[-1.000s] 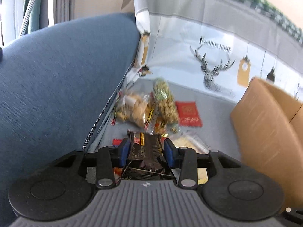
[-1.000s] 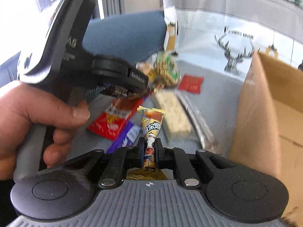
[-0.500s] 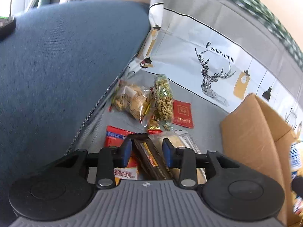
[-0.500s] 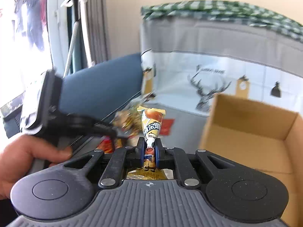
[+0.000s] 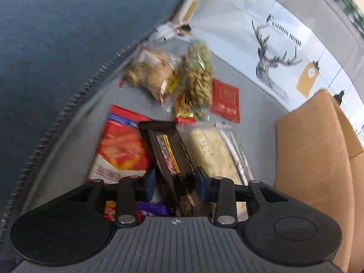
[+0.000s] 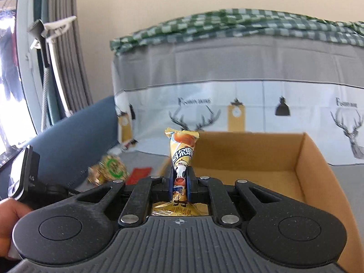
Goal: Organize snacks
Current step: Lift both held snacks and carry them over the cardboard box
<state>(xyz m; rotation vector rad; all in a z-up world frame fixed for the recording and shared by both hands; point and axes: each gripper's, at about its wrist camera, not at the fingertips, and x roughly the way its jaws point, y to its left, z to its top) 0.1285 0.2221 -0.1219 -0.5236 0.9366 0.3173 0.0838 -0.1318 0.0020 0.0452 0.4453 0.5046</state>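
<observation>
My left gripper [image 5: 175,184] points down at a pile of snacks on the grey sofa cover. Its jaws are opening. A dark brown snack bar [image 5: 168,145] lies between the blue pads with a gap showing on its left side; it rests across a red packet [image 5: 122,145] and a pale rice bar [image 5: 209,150]. My right gripper [image 6: 180,182] is shut on a yellow candy packet [image 6: 183,150], which stands upright in front of the open cardboard box [image 6: 250,150].
A biscuit bag [image 5: 150,72], a peanut bag [image 5: 200,77] and a red envelope [image 5: 225,101] lie further back. A blue cushion [image 5: 68,45] borders the pile on the left, the cardboard box [image 5: 311,147] on the right. A person's hand [image 6: 9,213] shows at the right wrist view's left edge.
The left jaws have spread off the dark bar, which now lies on the pile, and that gripper has tipped downward. The right gripper has carried the yellow packet up from the pile to the box.
</observation>
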